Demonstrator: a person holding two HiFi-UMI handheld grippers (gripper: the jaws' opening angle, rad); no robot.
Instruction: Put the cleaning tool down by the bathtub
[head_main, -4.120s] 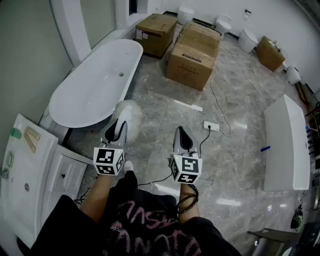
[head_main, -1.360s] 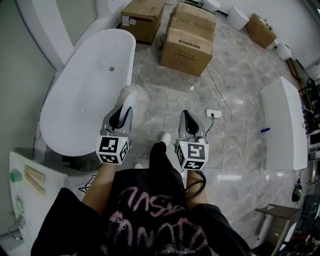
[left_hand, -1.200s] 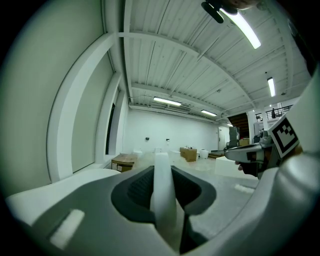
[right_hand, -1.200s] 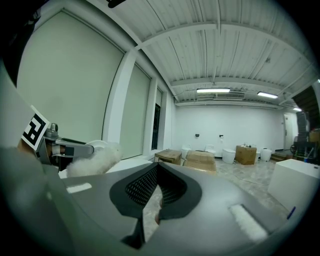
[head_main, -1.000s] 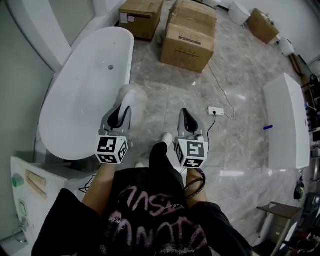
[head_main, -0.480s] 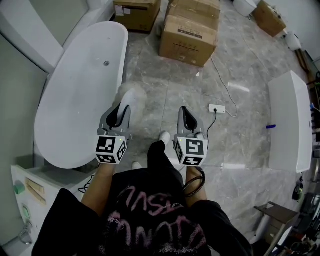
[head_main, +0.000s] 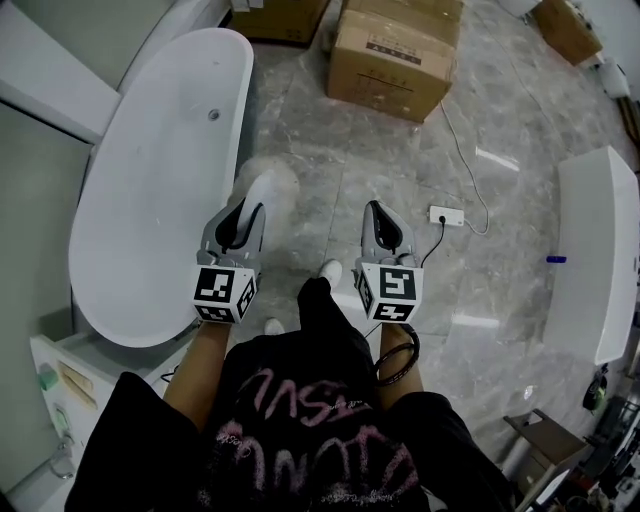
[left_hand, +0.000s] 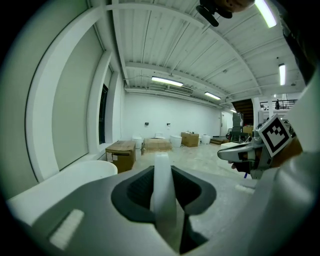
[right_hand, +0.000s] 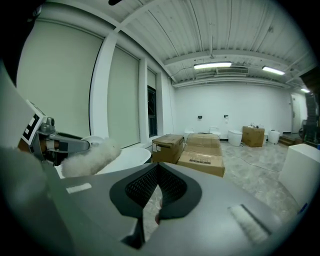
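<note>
Beside the bathtub, in the head view, the left gripper holds a fluffy duster over the floor. Left gripper view: its jaws pinch the white handle. Right gripper view: the right gripper has its jaws pressed together, empty.

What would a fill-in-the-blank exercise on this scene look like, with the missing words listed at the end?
1. The left gripper is shut on the handle of a fluffy ____ cleaning tool.
2. The right gripper has its fingers shut, and they hold ____.
3. The white bathtub lies on the person's ____ side.
4. The white power strip lies on the marble ____.

Missing words: white; nothing; left; floor.
</note>
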